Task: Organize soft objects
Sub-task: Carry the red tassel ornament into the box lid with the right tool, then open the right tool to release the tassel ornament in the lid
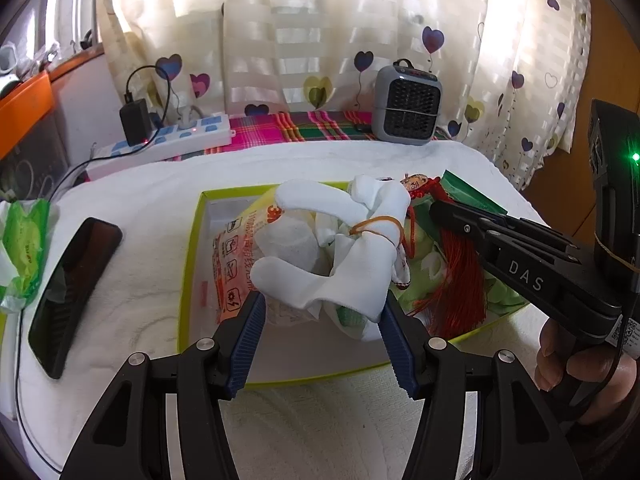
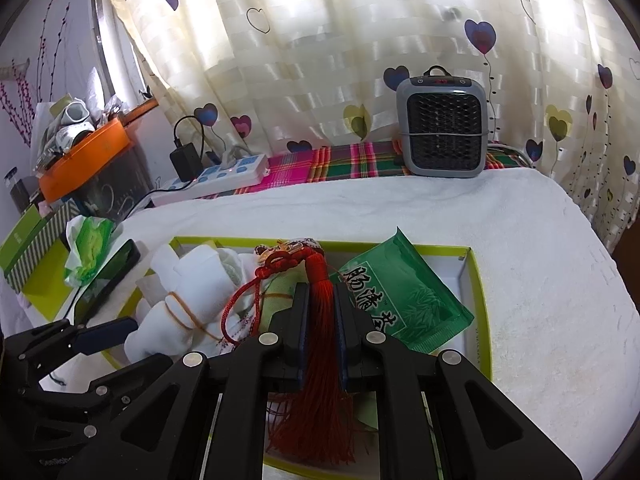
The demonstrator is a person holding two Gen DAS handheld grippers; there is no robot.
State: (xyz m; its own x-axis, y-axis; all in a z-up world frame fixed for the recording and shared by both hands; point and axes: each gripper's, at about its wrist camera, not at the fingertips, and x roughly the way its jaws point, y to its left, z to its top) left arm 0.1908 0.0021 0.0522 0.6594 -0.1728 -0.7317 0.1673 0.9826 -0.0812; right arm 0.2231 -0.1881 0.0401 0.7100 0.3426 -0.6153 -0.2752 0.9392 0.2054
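Socks [image 1: 348, 248], white and bundled with an orange rubber band, sit between the spread pads of the left tongs [image 1: 322, 320], which bracket the bundle without clearly squeezing it. The right tongs [image 2: 322, 304] are closed on a red tassel [image 2: 316, 360] whose threads hang between the pads. Both objects are over a shallow box [image 2: 480, 300] with a lime-green rim, which rests on a white towel [image 2: 520, 240] covering the table. Inside the box lie a green packet [image 2: 404, 300], a pale green cloth and an orange-printed wrapper [image 1: 232, 256]. A black phone [image 1: 72, 292] lies on the towel to the left of the box. Behind are a plaid cloth, a grey heater [image 2: 442, 128], a power strip [image 1: 168, 140] and heart-patterned curtains [image 1: 320, 20]. Only the right view shows the cluttered orange bin [image 2: 84, 160] fully; only the left view shows the person's fingers on the right handle.
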